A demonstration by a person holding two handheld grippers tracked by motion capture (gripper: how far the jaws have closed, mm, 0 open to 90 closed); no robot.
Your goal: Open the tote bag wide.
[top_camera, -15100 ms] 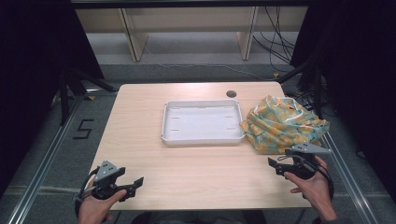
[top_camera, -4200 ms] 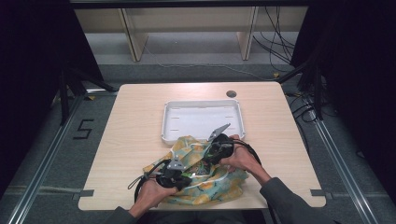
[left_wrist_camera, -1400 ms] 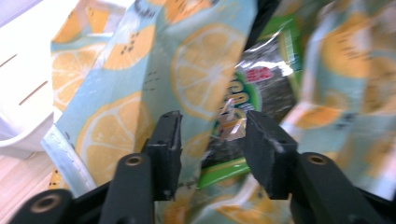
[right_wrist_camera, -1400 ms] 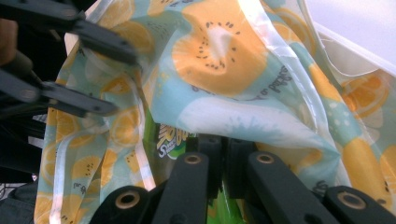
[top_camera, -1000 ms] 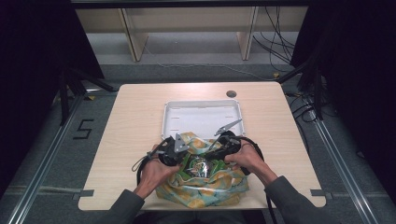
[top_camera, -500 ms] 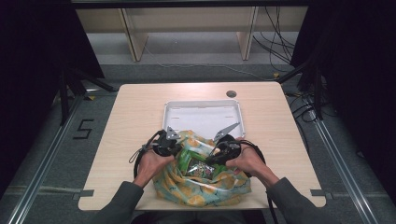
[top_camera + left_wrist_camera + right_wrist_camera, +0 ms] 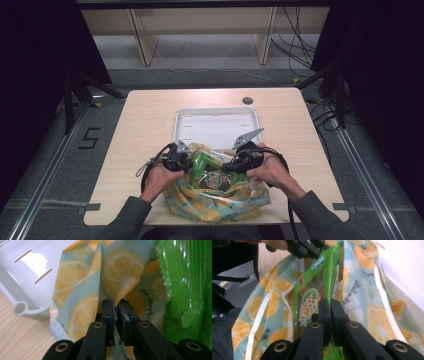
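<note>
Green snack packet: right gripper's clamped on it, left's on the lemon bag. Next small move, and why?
Probably lift the green snack packet up out of the lemon bag toward the white tray. The right gripper pinches the packet's edge, the left gripper pinches the bag's rim, and the packet sits half out already.

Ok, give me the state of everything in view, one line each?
Lemon-print bag: lying on the table, mouth pulled open toward the tray.
Green snack packet: partly inside the bag, top sticking out.
White tray: empty, upright.
Left gripper: shut on the bag's edge.
Right gripper: shut on the green snack packet.
Table: bare wood around the tray.
</note>
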